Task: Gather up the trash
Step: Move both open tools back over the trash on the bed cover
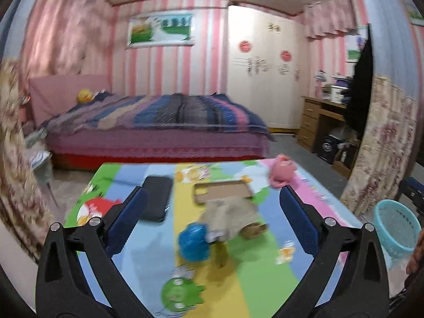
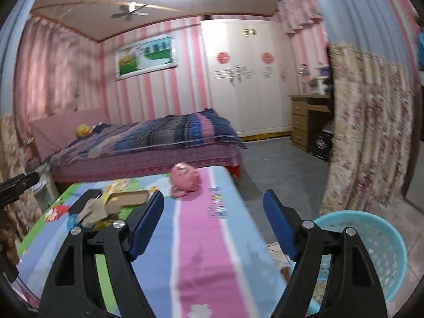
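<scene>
On the cartoon-print table cover [image 1: 246, 273] lie a crumpled beige paper [image 1: 230, 216], a blue crumpled wrapper [image 1: 193, 242], a small brown scrap [image 1: 254, 230] and a flat cardboard tray [image 1: 222, 192]. My left gripper [image 1: 212, 193] hangs over them, open, with nothing between its blue pads. A teal plastic basket [image 2: 371, 251] stands on the floor off the table's right side. My right gripper [image 2: 214, 196] is open and holds nothing, above the table's pink stripe, with the basket just to its right. The beige paper [image 2: 94, 212] and the tray [image 2: 129, 198] lie to its left.
A black phone-like slab [image 1: 156, 198] and a pink toy [image 1: 282, 171] also lie on the table. A bed [image 1: 159, 132] stands behind it, with a wardrobe [image 1: 265, 74] and a wooden desk [image 1: 318, 122] further back. A floral curtain [image 2: 371, 132] hangs at the right.
</scene>
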Action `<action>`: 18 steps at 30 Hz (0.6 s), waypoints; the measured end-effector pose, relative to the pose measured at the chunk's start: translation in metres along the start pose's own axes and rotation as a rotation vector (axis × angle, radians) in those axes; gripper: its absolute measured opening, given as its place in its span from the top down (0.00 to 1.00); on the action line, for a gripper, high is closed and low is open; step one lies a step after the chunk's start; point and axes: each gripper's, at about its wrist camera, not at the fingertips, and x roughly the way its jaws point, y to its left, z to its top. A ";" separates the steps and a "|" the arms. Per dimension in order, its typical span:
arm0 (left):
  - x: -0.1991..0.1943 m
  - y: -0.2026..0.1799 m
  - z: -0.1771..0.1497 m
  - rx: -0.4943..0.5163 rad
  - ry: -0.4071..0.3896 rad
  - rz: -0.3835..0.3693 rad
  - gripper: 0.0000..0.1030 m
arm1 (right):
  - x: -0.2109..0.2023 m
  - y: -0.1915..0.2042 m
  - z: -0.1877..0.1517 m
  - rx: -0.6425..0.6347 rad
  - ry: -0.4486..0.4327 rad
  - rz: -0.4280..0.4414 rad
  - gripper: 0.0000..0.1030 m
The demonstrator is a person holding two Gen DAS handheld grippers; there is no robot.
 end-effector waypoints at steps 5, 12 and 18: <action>0.016 0.038 -0.017 -0.062 0.031 0.035 0.06 | 0.013 0.031 -0.007 -0.078 0.027 0.048 0.25; 0.027 0.055 -0.030 -0.058 0.059 0.073 0.06 | 0.025 0.059 -0.017 -0.105 0.060 0.080 0.24; 0.037 0.082 -0.039 -0.066 0.118 0.141 0.06 | 0.044 0.065 -0.019 -0.042 0.074 0.101 0.16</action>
